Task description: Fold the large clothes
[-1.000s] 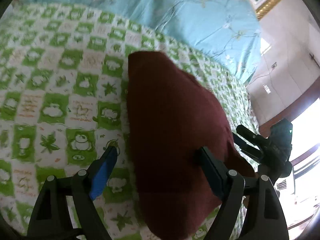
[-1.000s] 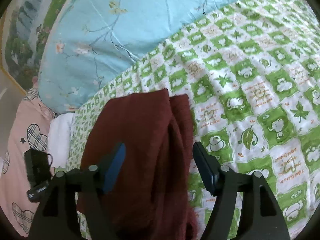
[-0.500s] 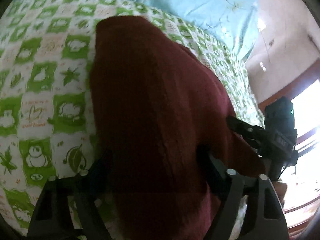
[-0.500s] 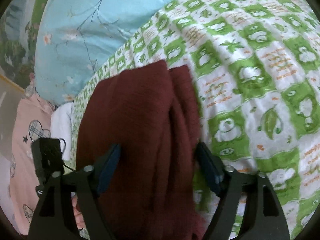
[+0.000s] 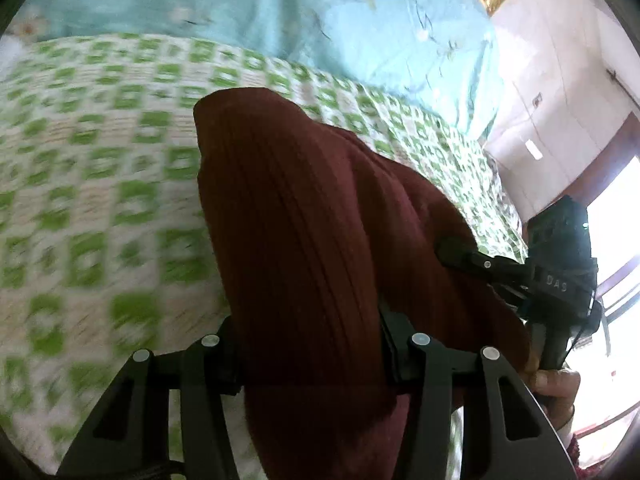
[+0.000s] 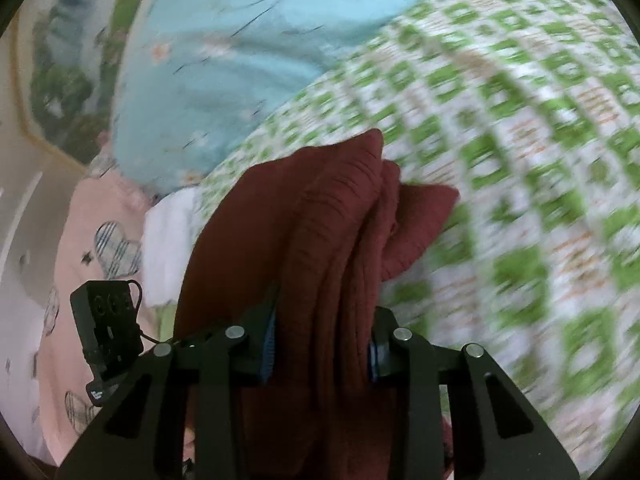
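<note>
Both the left gripper (image 5: 310,346) and right gripper (image 6: 322,350) are closing on the dark red ribbed knit garment (image 5: 304,216) bunched over the green-checked bedsheet (image 5: 100,200), whose thick layers may be slipping free unevenly.

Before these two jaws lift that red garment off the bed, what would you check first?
1. Garment between left gripper jaws: ok, jaws closing.
2. Garment between right gripper jaws: ok, jaws closing on bunched folds.
3. Firm grip on both sides: cannot tell.
4. Checked sheet not caught: cannot tell, jaw tips hidden by cloth.
5. The two grippers apart: ok, right one off to the side in the left view.
6. Far end neatly folded: not ok, a flap sticks out.
</note>
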The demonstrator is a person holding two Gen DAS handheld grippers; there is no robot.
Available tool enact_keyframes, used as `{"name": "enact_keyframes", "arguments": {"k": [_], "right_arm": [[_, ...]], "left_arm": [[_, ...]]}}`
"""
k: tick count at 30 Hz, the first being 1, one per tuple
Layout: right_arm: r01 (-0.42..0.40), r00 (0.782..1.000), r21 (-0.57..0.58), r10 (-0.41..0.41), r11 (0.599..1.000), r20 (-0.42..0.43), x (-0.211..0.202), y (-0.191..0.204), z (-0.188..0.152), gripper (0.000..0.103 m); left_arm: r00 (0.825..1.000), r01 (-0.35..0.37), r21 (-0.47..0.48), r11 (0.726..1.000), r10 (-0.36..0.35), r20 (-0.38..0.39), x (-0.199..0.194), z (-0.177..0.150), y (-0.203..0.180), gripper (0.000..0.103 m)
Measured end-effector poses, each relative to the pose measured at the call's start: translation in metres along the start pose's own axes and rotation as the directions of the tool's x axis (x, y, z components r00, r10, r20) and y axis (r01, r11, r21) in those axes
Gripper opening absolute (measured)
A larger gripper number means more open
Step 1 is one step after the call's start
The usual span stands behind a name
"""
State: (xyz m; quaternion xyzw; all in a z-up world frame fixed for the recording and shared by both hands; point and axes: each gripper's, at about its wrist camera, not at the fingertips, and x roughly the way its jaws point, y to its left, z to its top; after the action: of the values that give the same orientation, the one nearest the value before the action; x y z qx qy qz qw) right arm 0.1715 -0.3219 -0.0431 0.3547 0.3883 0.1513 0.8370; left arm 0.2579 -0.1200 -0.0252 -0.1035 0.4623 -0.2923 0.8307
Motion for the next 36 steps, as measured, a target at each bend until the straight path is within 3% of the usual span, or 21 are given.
{"name": "enact_keyframes", "arguments": {"k": [8,11,15,19,23,30,36], "right_arm": [[-0.103,0.991,-0.120,0.091,0.987,-0.101,0.058,0.068,-0.048,0.035],[-0.093,0.986,-0.130,0.073,0.987,-0.151,0.082,0.075,-0.062,0.035],[-0.023,0.981,-0.130,-0.003,0.991,-0.196,0.105,0.068,-0.076,0.037],[0.010,0.983,-0.118,-0.032,0.993,-0.180,0.102,0.062,-0.077,0.049],[0.085,0.982,-0.153,-0.108,0.985,-0.154,0.093,0.071,-0.077,0.060],[0.123,0.991,-0.165,-0.129,0.979,-0.025,0.049,0.082,-0.074,0.061],[0.084,0.993,-0.194,-0.099,0.977,-0.070,0.062,0.094,-0.075,0.061]], "left_arm": [[0.985,-0.143,-0.011,0.990,0.143,0.100,-0.109,-0.055,0.048,0.050],[0.981,-0.158,-0.038,0.987,0.161,0.105,-0.121,-0.074,0.068,0.050],[0.979,-0.191,-0.083,0.978,0.196,0.053,-0.099,-0.095,0.094,0.055],[0.984,-0.152,-0.108,0.982,0.161,0.075,-0.097,-0.099,0.099,0.063],[0.982,-0.161,-0.114,0.980,0.171,0.078,-0.106,-0.102,0.097,0.066],[0.961,-0.177,-0.121,0.977,0.198,0.194,-0.153,-0.115,0.092,0.066],[0.953,-0.142,-0.123,0.982,0.169,0.251,-0.166,-0.112,0.091,0.064]]}}
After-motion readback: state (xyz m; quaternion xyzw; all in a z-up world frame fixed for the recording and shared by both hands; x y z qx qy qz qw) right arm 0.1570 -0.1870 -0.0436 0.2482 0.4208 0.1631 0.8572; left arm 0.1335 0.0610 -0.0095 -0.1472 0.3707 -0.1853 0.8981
